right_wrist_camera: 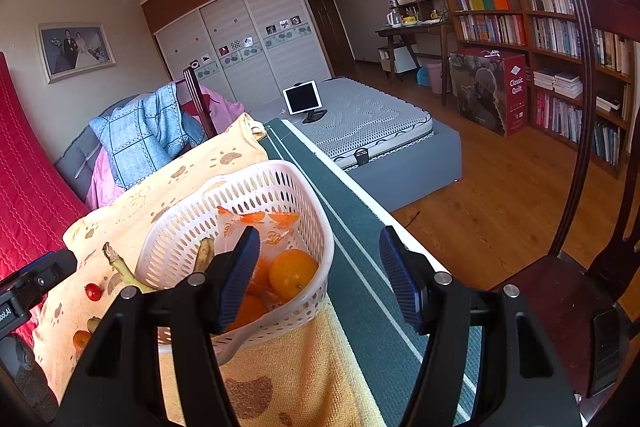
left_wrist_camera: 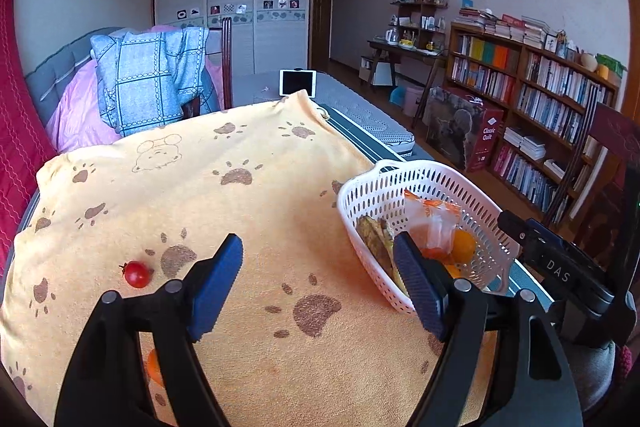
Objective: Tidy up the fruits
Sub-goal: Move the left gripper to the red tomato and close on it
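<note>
Left tongs [left_wrist_camera: 316, 283], wide and empty, hover nearest the cherry tomato [left_wrist_camera: 136, 273], which lies opposite the basket [left_wrist_camera: 404, 179]; right tongs [right_wrist_camera: 320, 277] gape empty.

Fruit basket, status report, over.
Left gripper open, empty. Right gripper open beside white basket. Oranges in; cherry tomato out on towel. Path clear.

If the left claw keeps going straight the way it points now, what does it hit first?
Most likely the bare paw-print towel: the left claw is open and empty, aimed between the cherry tomato and the white basket. Its right finger looks close to the basket's rim, though depth is unclear.
</note>
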A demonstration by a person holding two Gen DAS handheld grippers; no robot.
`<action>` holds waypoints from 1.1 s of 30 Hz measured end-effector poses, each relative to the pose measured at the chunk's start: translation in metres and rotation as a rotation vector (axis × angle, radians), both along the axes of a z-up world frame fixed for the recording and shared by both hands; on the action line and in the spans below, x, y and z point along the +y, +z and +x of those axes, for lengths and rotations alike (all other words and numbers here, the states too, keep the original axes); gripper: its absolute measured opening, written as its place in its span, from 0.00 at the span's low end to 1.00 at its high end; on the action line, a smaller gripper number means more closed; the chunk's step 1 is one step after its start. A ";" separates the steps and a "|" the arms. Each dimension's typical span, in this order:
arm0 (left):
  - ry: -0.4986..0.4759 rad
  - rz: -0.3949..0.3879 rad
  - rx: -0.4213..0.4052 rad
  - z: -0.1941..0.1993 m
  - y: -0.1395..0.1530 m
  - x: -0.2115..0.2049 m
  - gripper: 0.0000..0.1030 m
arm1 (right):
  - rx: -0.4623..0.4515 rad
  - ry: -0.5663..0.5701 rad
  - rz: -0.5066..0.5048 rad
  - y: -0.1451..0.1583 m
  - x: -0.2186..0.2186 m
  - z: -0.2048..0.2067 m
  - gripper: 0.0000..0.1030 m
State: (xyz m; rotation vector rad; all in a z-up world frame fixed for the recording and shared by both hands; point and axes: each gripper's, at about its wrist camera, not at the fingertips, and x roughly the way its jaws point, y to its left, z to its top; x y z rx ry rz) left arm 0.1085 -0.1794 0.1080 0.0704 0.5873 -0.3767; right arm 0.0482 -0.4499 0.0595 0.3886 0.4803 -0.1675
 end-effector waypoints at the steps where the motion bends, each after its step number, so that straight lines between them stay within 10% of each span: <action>1: 0.025 -0.012 -0.003 0.001 0.001 0.008 0.75 | 0.001 0.002 -0.002 0.000 0.000 0.001 0.62; 12: 0.330 -0.079 -0.040 0.022 0.004 0.093 0.75 | 0.008 0.008 -0.007 -0.003 0.003 0.004 0.62; 24: 0.435 -0.135 0.082 0.052 -0.028 0.147 0.74 | 0.012 0.015 -0.041 -0.007 0.015 0.009 0.62; 33: 0.450 -0.198 0.207 0.066 -0.048 0.163 0.53 | 0.004 0.010 -0.035 -0.009 0.017 0.010 0.62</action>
